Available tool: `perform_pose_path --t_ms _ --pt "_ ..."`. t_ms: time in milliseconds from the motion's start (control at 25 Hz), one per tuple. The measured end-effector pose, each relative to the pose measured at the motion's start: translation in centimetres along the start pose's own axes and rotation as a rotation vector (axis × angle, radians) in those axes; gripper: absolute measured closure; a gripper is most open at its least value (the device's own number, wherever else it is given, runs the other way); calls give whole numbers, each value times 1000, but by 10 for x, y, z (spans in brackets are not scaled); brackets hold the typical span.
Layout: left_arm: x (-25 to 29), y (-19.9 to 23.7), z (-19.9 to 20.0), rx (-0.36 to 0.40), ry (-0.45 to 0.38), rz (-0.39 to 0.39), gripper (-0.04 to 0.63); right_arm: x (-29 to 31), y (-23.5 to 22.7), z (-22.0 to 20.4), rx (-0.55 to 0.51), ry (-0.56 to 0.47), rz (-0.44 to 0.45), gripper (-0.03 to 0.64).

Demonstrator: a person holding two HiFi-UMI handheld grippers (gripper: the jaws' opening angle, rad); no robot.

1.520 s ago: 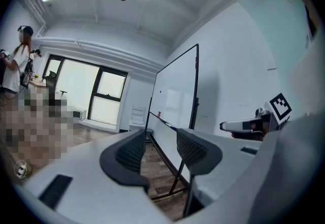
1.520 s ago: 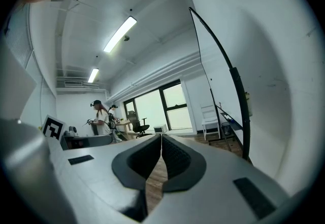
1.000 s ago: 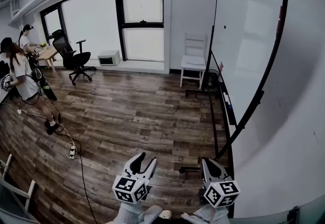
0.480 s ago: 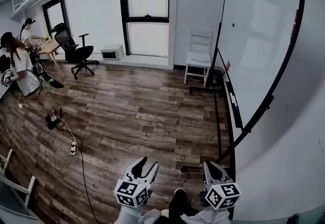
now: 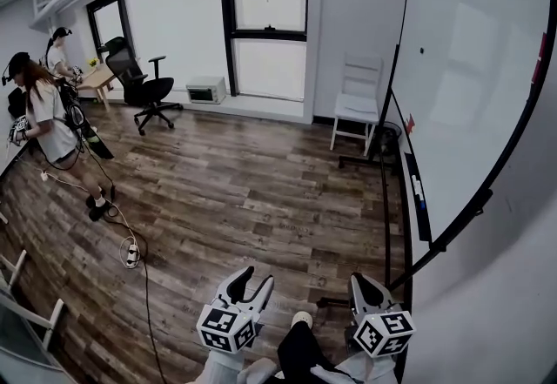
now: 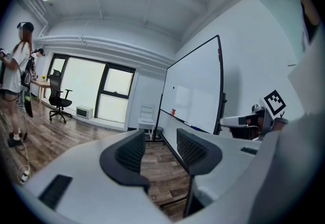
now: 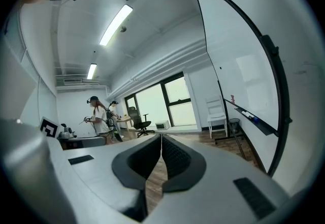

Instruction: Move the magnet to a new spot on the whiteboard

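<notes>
The whiteboard stands on its frame along the right wall. The magnet is a small black dot high on its far part. It also shows as a dot on the board in the left gripper view and in the right gripper view. Both grippers hang low at the bottom of the head view, far short of the board. My left gripper is open with nothing between its jaws. My right gripper is shut and empty, its pads meeting at the tips.
Markers lie on the board's tray. A white chair stands beside the board's far end. An office chair, a white box and two people are at far left. A cable runs over the wooden floor.
The whole view has shifted: the whiteboard sits further right and larger. Both grippers have been carried forward across the floor, jaws unchanged. A shoe now shows between them at the bottom.
</notes>
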State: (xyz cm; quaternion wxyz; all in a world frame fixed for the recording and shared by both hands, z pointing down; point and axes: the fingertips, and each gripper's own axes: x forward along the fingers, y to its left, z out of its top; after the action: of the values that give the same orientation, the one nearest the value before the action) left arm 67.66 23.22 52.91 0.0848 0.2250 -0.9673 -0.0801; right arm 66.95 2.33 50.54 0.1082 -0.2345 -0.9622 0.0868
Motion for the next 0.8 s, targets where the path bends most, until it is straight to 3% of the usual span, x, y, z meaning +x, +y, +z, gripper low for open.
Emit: perform_pose_path --t_ms 800 --pt "196 68 42 3 22 -14 405 171 -115 57 -6 5 -8 587"
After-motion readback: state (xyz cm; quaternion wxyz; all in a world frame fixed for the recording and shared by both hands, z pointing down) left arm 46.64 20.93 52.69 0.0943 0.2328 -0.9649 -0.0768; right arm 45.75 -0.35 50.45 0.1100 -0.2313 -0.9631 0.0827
